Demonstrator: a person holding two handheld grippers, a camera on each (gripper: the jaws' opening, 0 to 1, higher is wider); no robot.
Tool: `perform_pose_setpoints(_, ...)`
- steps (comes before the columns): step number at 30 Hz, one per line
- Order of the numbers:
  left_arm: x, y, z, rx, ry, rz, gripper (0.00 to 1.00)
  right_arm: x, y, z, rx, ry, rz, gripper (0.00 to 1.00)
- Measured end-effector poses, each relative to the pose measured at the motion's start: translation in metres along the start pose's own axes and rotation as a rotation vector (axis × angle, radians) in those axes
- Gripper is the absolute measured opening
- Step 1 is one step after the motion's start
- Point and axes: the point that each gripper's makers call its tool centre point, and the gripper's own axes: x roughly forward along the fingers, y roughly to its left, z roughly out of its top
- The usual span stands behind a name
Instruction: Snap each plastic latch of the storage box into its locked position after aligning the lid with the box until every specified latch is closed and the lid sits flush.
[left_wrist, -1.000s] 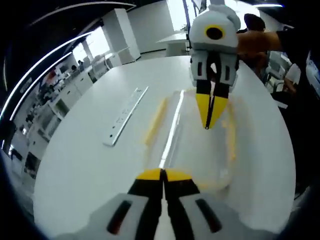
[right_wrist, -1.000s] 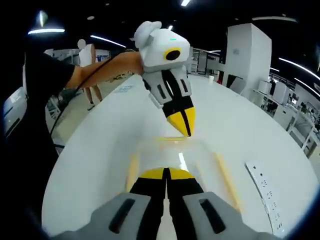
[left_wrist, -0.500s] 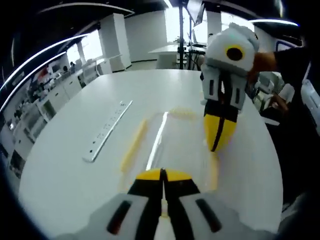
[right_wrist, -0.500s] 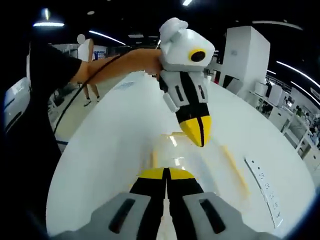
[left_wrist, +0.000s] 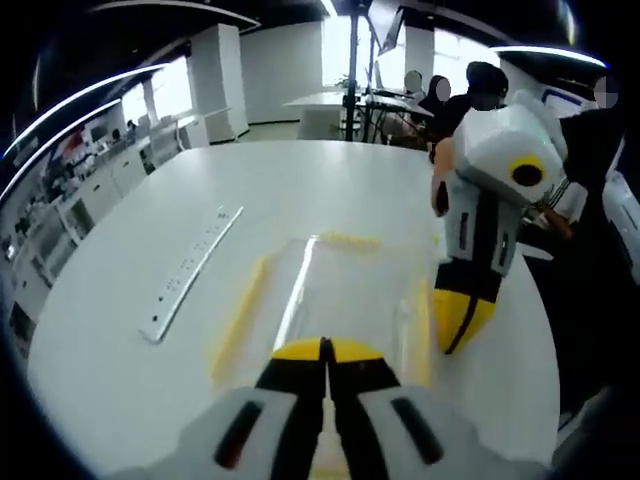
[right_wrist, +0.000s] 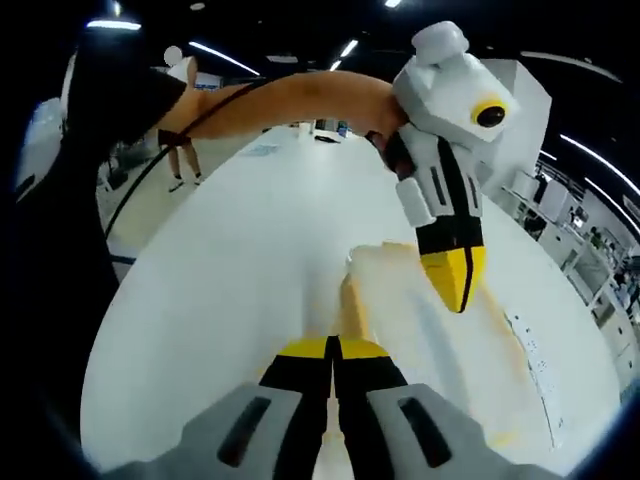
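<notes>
The clear storage box (left_wrist: 345, 290) with yellow latches lies on the white table, its lid on top. My left gripper (left_wrist: 325, 346) is shut and empty over the near end of the box. A yellow latch (left_wrist: 238, 322) runs along the left side and another (left_wrist: 350, 240) sits at the far end. My right gripper (left_wrist: 458, 335) is shut, its tips pointing down by the right-side latch (left_wrist: 424, 325). In the right gripper view, the right gripper (right_wrist: 335, 346) hangs shut just before a yellow latch (right_wrist: 350, 300), and the left gripper (right_wrist: 455, 296) points down over the box (right_wrist: 400, 320).
A white power strip (left_wrist: 190, 272) lies on the table left of the box, also seen as the power strip (right_wrist: 535, 365). The round white table (left_wrist: 300, 180) has bare room beyond the box. People (left_wrist: 480, 90) sit behind the table. A person's arm (right_wrist: 290, 100) holds the left gripper.
The right gripper has gone from over the middle of the lid to the box's right side and lower. Both views have shifted with the hands. Both grippers stayed shut.
</notes>
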Motion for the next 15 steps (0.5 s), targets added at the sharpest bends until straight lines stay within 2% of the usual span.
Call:
perform_pose_setpoints(2,0.001,0.000,0.000,-0.003,0.000,-0.003,0.00,0.002,0.001,-0.002,-0.017,0.010,-0.014,0.00)
perform_pose_setpoints(10,0.005,-0.001,-0.003,-0.014,0.001,-0.011,0.00,0.007,0.000,-0.008,-0.116,0.054,-0.146,0.00)
perform_pose_setpoints(15,0.005,-0.002,-0.004,-0.015,0.003,-0.013,0.00,0.010,-0.001,-0.011,-0.121,0.060,-0.229,0.00)
